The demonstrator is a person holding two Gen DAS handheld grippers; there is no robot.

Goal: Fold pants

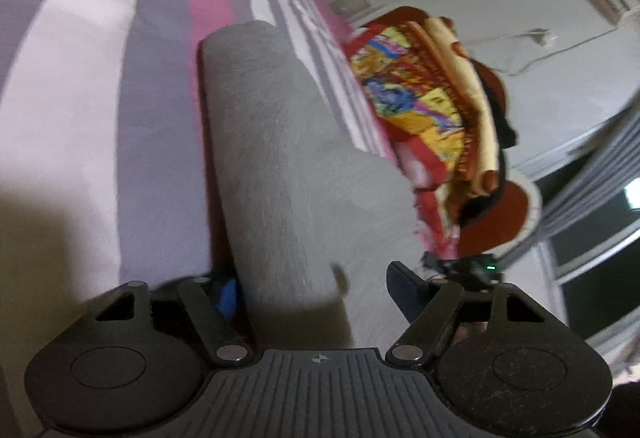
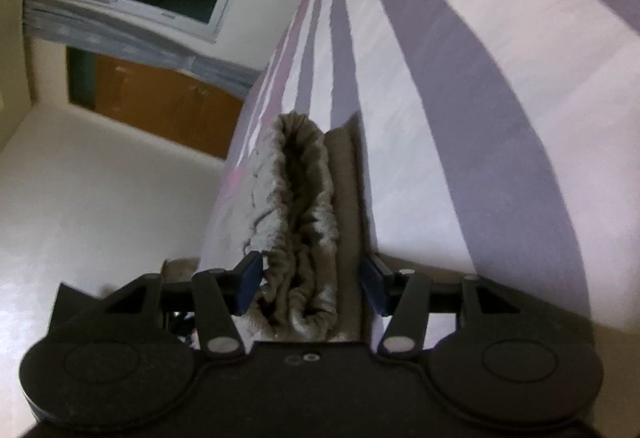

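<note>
Striped bedsheet [image 2: 500, 118] underlies grey pants [image 2: 304, 222]. Right gripper [image 2: 316, 288] brackets the waistband, left gripper [image 1: 316, 294] a leg, neither pinching. Next: clamp, then fold.

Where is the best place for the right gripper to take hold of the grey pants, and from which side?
Grip the gathered waistband, coming straight in at its open end. It stands bunched between the right gripper fingers, thick enough to pinch all layers at once.
</note>
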